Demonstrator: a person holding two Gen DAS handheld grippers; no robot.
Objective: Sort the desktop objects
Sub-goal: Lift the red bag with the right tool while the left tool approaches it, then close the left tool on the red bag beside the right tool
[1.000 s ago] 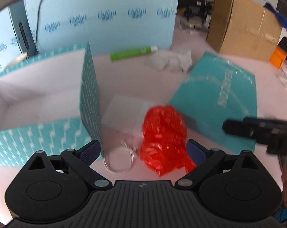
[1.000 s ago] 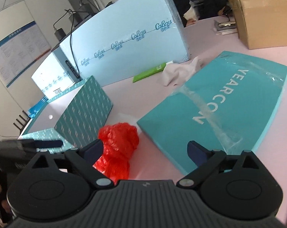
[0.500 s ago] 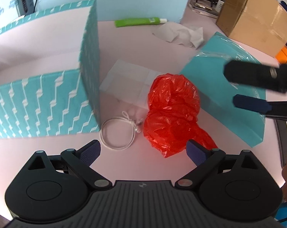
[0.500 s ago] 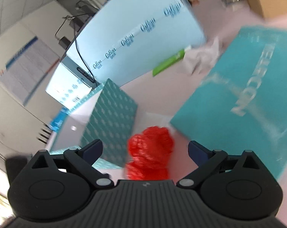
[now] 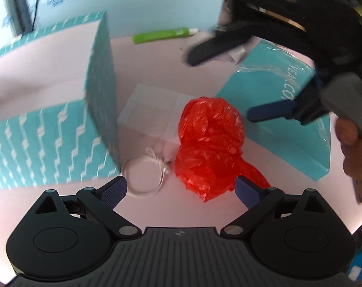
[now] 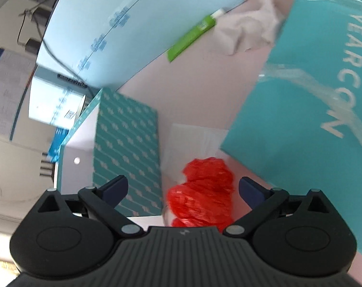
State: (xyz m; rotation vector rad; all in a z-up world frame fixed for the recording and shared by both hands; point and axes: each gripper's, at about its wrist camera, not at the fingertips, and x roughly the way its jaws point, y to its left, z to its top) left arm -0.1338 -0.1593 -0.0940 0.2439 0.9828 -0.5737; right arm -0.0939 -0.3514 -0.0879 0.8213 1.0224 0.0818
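Both tongs, left (image 5: 181,189) and right (image 6: 183,189), gape over red bag (image 5: 211,141) beside teal box (image 5: 49,129).

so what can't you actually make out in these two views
- Inside of the patterned box: both views show only its walls and part of a pale inner side.
- What the red plastic bag holds: opaque crumpled plastic.
- Lettering on the teal box: right gripper covers it in the left view; readable in the right view.
- Label on the green tube: too small and blurred.
- White cord loop: out of the right view.
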